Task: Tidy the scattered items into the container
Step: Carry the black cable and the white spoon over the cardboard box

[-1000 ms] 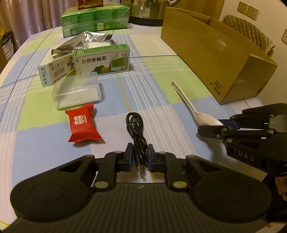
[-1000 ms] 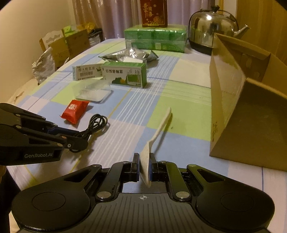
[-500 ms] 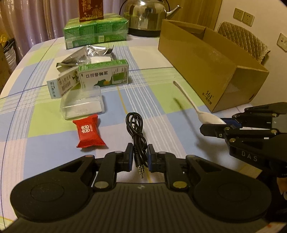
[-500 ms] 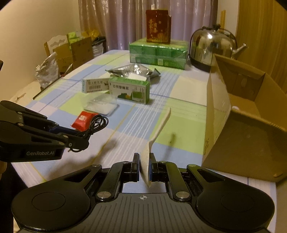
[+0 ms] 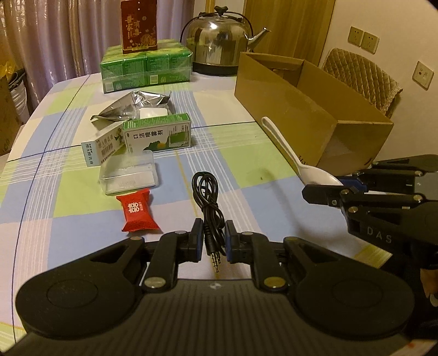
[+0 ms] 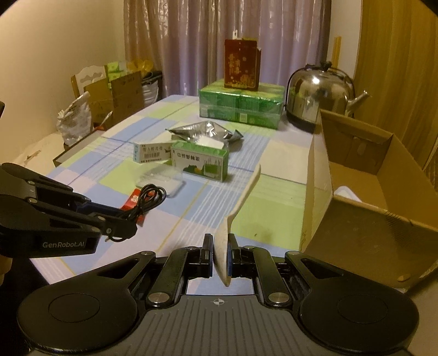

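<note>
My left gripper (image 5: 214,239) is shut on a coiled black audio cable (image 5: 206,197) and holds it above the table. The cable also shows in the right wrist view (image 6: 146,198). My right gripper (image 6: 221,253) is shut on the bowl of a white plastic spoon (image 6: 241,202), handle pointing forward. The spoon also shows in the left wrist view (image 5: 290,153). The open cardboard box (image 6: 364,191) stands to the right, also in the left wrist view (image 5: 295,104). A red candy packet (image 5: 137,210), a clear plastic case (image 5: 128,175), two green-and-white cartons (image 5: 157,135) and a foil pouch (image 5: 131,106) lie on the checked tablecloth.
A stack of green packs (image 5: 145,64) with a red box (image 5: 139,26) on top and a steel kettle (image 5: 219,41) stand at the table's far end. A padded chair (image 5: 361,79) is behind the box. Boxes and bags (image 6: 109,101) sit beyond the table's left side.
Both grippers have risen from the table with the cable and the spoon. The box interior has come more into the right wrist view.
</note>
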### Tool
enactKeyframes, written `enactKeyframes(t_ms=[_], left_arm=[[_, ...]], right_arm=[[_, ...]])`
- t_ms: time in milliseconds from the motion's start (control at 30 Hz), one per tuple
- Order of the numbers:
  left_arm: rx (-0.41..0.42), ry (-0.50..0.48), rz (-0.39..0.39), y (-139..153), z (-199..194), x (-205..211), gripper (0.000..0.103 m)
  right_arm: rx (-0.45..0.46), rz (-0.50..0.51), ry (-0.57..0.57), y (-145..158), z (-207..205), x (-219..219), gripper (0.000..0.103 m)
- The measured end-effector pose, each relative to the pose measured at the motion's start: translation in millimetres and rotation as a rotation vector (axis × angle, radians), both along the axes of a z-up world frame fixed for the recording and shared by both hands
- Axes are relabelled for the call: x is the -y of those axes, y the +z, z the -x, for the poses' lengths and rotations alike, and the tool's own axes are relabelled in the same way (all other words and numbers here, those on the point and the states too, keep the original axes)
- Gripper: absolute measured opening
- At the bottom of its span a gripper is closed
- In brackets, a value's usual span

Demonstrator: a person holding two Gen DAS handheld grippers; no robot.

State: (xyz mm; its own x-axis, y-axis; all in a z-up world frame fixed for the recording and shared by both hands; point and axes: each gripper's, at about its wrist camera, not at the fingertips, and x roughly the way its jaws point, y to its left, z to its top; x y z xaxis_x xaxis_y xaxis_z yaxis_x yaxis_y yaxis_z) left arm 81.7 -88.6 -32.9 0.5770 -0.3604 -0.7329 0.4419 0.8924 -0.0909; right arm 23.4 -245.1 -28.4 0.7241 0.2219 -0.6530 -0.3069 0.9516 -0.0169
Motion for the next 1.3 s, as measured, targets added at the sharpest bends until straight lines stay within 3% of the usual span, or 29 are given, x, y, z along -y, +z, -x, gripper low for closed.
enactKeyframes(t_ms=[367,567,933,1300], left_arm=[[0.024,-0.013,0.014,13.7,14.5,4.3,0.012],[0.044,-0.054,0.022,23.1,12.4,18.6,0.012],[0.117,-0.182,0.040,53.2,-14.2,87.9,0.012],[0.170,-0.293,0.060,79.8,-52.0,164.1,0.012]], right_arm=[[0.056,0.009,-0.013,19.6,14.0,7.4,0.006],[0.102,0.002,-0.074,40.1,8.9,33.4,0.006],[0.137,0.002,-0.192,64.6,-29.1,110.3,0.006],[0.124,0.013,-0.234,62.2,-66.5,168.0,0.006]])
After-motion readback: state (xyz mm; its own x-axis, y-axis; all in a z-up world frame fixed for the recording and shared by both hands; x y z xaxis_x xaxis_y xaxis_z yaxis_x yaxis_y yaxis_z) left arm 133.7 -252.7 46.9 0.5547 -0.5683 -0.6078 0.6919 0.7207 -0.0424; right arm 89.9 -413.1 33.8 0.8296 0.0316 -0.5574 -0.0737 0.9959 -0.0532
